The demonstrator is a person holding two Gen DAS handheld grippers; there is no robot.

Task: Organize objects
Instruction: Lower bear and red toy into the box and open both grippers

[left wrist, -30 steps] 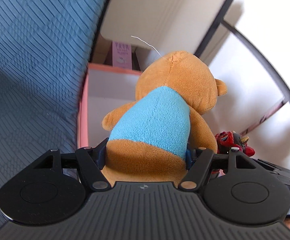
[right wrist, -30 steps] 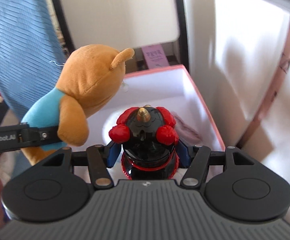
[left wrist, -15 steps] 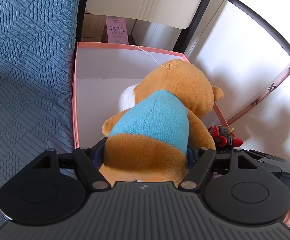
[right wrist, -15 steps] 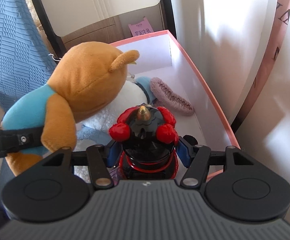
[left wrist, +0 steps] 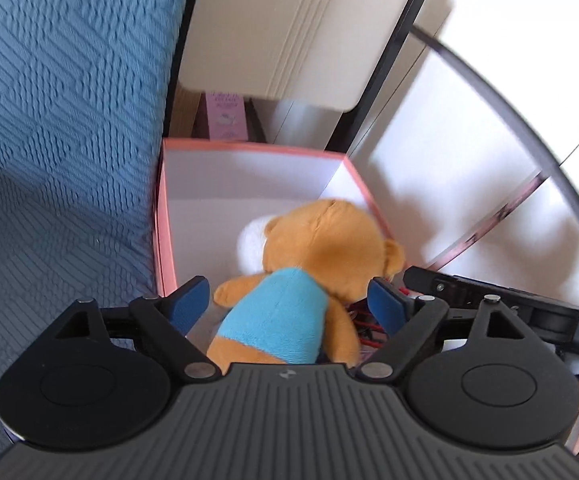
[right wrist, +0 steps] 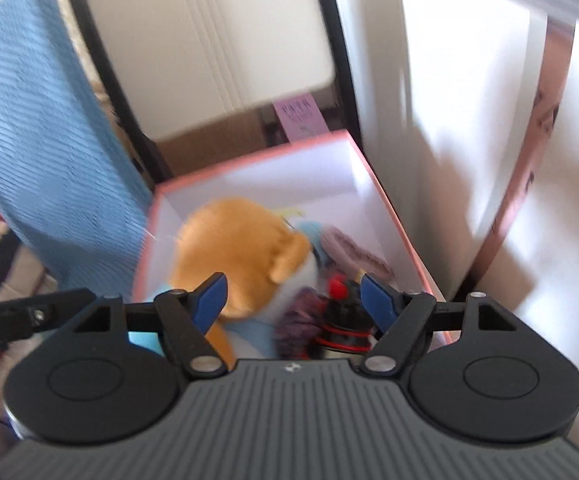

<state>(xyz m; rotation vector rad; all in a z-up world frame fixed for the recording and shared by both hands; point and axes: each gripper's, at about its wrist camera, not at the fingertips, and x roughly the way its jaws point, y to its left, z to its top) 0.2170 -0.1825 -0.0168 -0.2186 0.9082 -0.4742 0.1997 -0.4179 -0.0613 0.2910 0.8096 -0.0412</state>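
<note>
The left tool (left wrist: 289, 300) stands wide, its blue pads clear on both sides of the teddy bear (left wrist: 321, 264), which lies inside the pink box (left wrist: 165, 240) at about 12 o'clock from the tool, against a white plush (left wrist: 251, 242). The right tool (right wrist: 293, 294) is also spread wide, empty, above the red-and-black robot toy (right wrist: 343, 320), which sits in the box's near right corner at 1 o'clock beside a purple knit piece (right wrist: 353, 254). The bear looks light and soft, so a squeeze around the blue-shirted torso would hold best. The robot toy seems rigid and smooth; its waist is the surest grip.
</note>
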